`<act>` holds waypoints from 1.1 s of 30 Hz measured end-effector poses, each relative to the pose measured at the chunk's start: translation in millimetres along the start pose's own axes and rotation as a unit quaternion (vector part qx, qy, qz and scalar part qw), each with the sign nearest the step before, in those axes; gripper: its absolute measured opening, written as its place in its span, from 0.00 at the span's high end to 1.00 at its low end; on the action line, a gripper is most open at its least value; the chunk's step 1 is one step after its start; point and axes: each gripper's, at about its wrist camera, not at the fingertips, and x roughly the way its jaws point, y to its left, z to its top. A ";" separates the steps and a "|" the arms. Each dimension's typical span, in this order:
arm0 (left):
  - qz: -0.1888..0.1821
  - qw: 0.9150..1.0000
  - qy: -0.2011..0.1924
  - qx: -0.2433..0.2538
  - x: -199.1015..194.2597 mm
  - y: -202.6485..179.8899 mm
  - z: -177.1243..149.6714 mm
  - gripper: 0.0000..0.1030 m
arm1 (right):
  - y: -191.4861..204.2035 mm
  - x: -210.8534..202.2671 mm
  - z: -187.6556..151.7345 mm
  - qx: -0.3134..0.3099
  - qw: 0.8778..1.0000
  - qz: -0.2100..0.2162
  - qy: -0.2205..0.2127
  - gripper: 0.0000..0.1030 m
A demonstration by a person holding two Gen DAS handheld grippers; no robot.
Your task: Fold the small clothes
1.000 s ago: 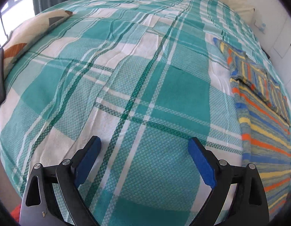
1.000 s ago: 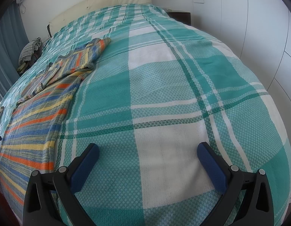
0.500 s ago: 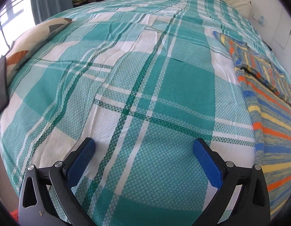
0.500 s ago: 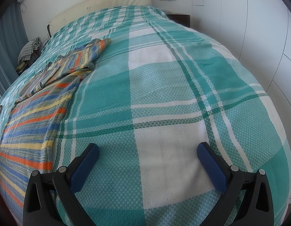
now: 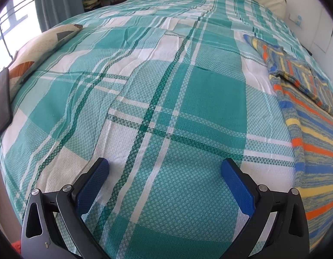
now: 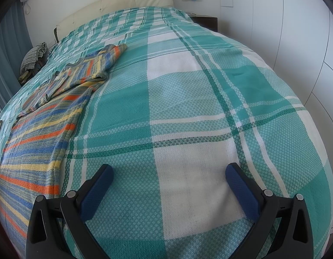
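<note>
Lying flat: striped garment (image 6: pixel 39 133) in orange, blue and yellow bands, sleeve folded across its top, on the teal plaid bedspread (image 6: pixel 188 99).
Left gripper (image 5: pixel 165 168): jaws spread wide, holding nothing.
Right gripper (image 6: pixel 169 173): likewise agape and empty.
Left view only: patterned pillow (image 5: pixel 37 49), window.
Right view only: headboard (image 6: pixel 114 6), wardrobe doors.

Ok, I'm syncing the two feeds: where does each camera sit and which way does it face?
Left wrist: on the left gripper, angled down across the plaid bedspread toward the headboard; its open jaws show, striped garment at right.
Right wrist: on the right gripper, same downward tilt toward the headboard; open jaws show, garment at left.
Shared: bedspread, striped garment, headboard.
</note>
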 end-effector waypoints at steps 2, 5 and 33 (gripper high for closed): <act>0.001 1.000 0.000 0.001 0.2 0.3 0.1 0.00 | 0.2 0.1 -0.1 0.000 1.000 0.000 0.000 0.00; 0.002 1.000 0.001 0.001 0.5 0.5 0.5 0.00 | 0.2 0.1 -0.3 0.000 1.000 0.000 0.000 0.00; 0.004 1.000 0.001 0.004 1.9 -0.8 0.7 0.00 | 1.2 0.1 -1.2 0.000 1.000 -0.001 -0.001 0.00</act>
